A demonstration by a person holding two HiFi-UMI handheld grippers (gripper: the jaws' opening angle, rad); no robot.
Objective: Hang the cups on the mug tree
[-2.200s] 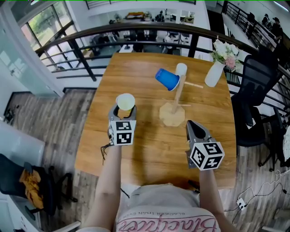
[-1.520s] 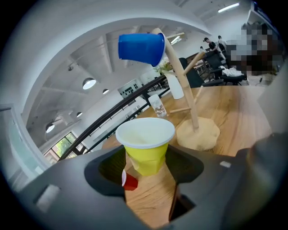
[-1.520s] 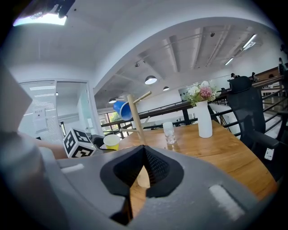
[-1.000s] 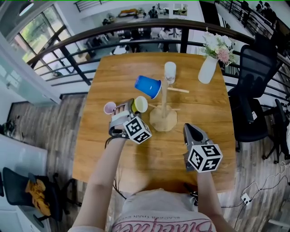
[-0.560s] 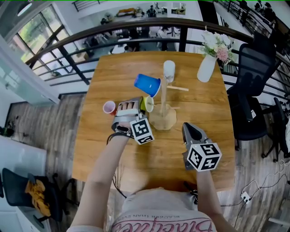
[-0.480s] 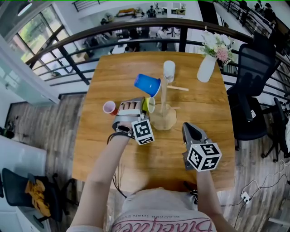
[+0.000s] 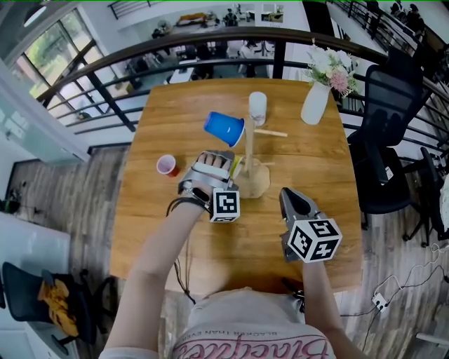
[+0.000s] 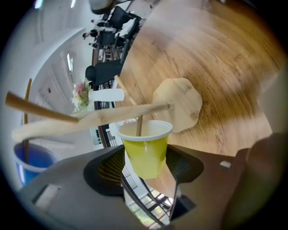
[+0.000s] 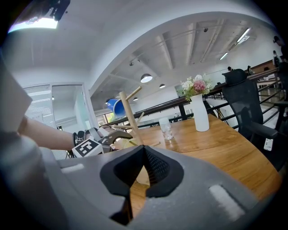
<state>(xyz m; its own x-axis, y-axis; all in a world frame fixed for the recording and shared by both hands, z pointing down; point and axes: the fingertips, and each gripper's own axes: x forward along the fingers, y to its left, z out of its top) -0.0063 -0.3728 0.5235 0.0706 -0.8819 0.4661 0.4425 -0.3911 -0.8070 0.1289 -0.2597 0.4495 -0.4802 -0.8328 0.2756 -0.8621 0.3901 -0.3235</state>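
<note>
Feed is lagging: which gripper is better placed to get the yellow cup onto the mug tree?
Left. The left gripper is shut on the yellow cup, tipped sideways with a peg of the mug tree at its mouth. The right gripper is shut, empty, farther back.

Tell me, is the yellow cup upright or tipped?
Tipped sideways: the left tool holds the yellow cup with its mouth toward the mug tree post, a peg poking into it.

I'm working at a wooden table (image 7: pixel 309 161) on an open-plan office mezzanine: black railing (image 7: pixel 231 35), swivel chair (image 7: pixel 382 119), cluttered desks (image 7: pixel 203 17) below.
</note>
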